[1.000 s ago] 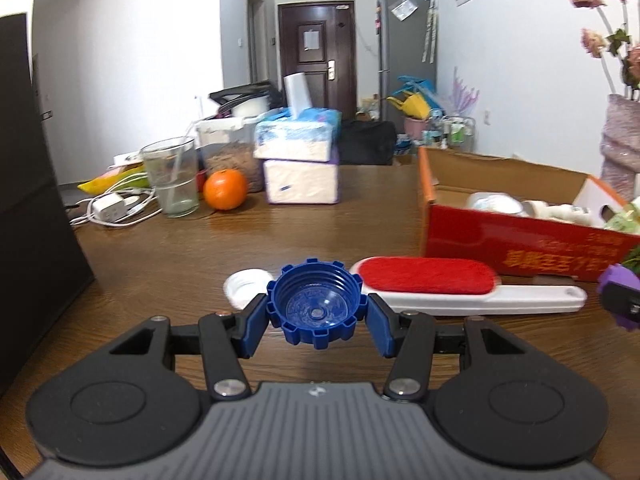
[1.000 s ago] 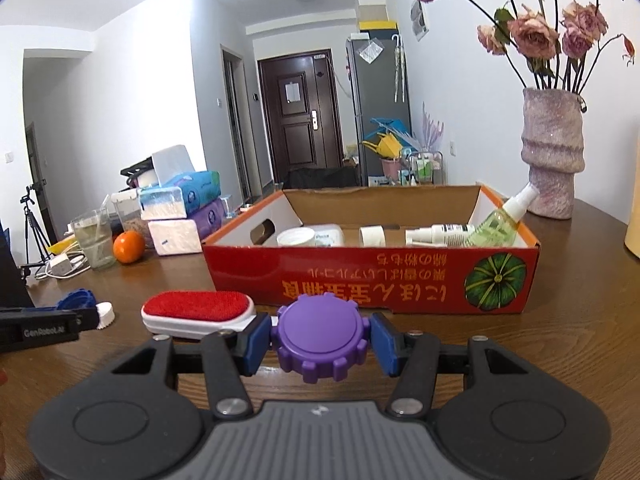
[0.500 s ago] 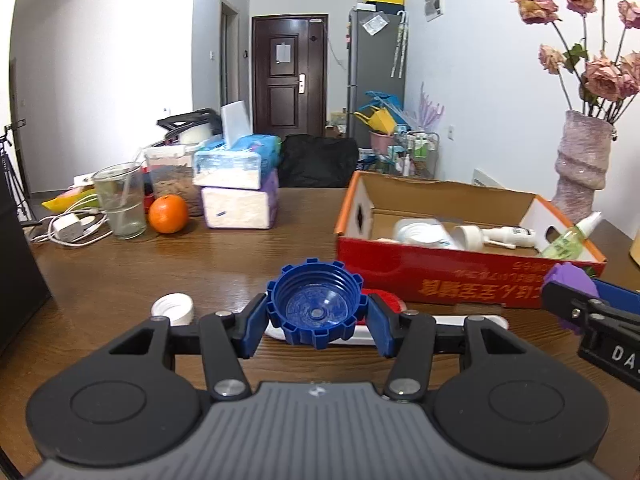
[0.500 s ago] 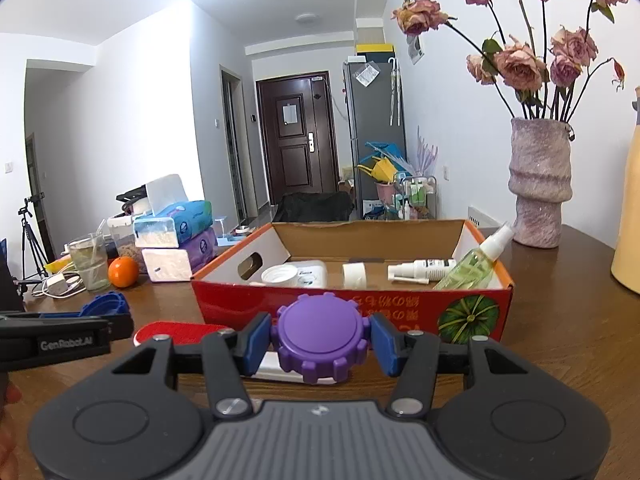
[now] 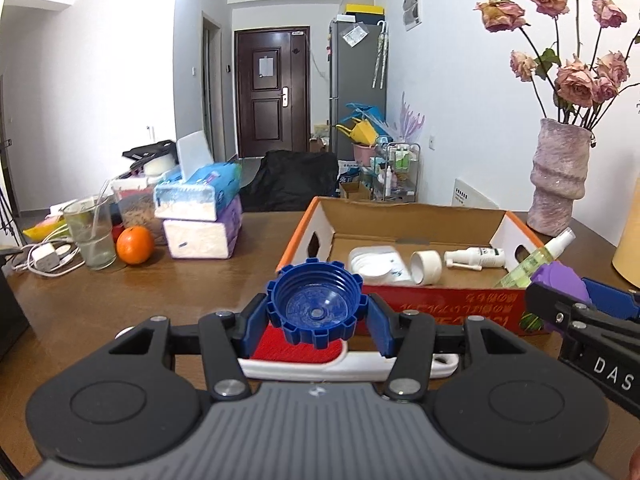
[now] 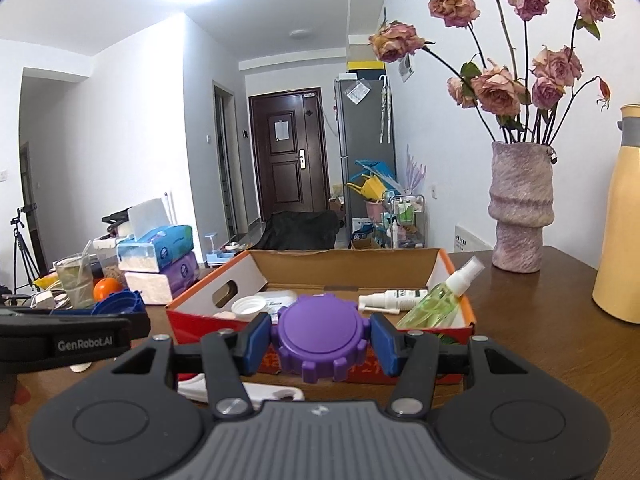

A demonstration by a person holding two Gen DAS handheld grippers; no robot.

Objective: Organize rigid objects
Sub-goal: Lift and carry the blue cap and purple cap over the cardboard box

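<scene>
left tool (image 5: 316,312) clamps a ribbed blue plastic cap (image 5: 315,307); right tool (image 6: 322,338) clamps a notched purple cap (image 6: 322,336)

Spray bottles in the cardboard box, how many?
2. White spray bottle lies flat on the floor of the cardboard box; green spray bottle leans tilted in its right corner. The near wall may hide more.

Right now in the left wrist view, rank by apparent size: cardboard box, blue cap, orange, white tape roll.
1. cardboard box
2. blue cap, enlarged by nearness to the camera
3. orange
4. white tape roll
</scene>
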